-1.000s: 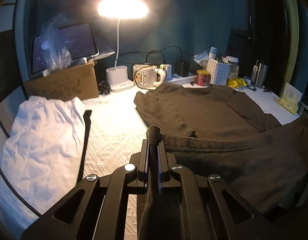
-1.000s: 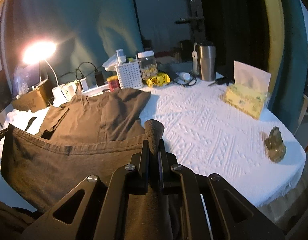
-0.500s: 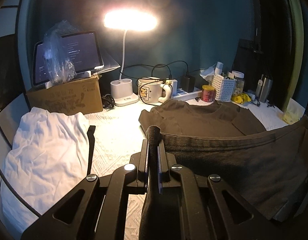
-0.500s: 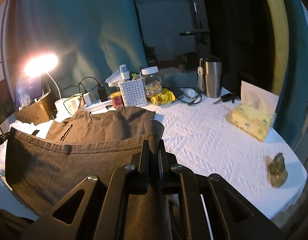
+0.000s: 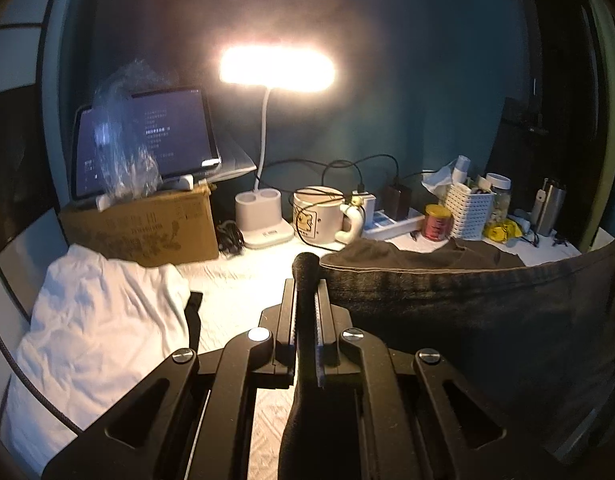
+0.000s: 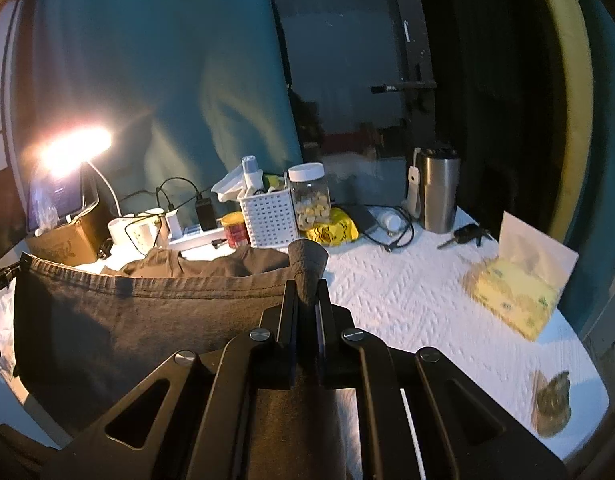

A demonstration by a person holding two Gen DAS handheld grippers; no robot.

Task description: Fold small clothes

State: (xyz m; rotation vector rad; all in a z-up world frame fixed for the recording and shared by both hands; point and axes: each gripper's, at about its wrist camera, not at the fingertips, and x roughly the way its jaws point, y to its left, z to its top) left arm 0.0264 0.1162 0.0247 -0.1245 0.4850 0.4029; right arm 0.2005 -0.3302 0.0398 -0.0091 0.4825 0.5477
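A dark brown T-shirt (image 5: 467,312) hangs stretched between both grippers, its hem edge raised above the white tablecloth. My left gripper (image 5: 306,292) is shut on one corner of the hem, a nub of cloth sticking out past the fingertips. My right gripper (image 6: 306,292) is shut on the other corner. In the right wrist view the brown T-shirt (image 6: 127,320) spans left to the other gripper's tip at the frame edge. The shirt's far part still lies on the table (image 6: 407,292), neck end toward the clutter.
A crumpled white garment (image 5: 95,320) lies at the left. Along the back stand a cardboard box (image 5: 147,228) with a tablet, a lit desk lamp (image 5: 275,68), a mug (image 5: 319,216), a white basket (image 6: 267,216), a jar, a steel tumbler (image 6: 437,192). A tissue pack (image 6: 515,296) and small figurine (image 6: 553,404) sit right.
Both grippers have risen with the hem, lifting the shirt's near edge higher so it now hides most of the part lying on the table.
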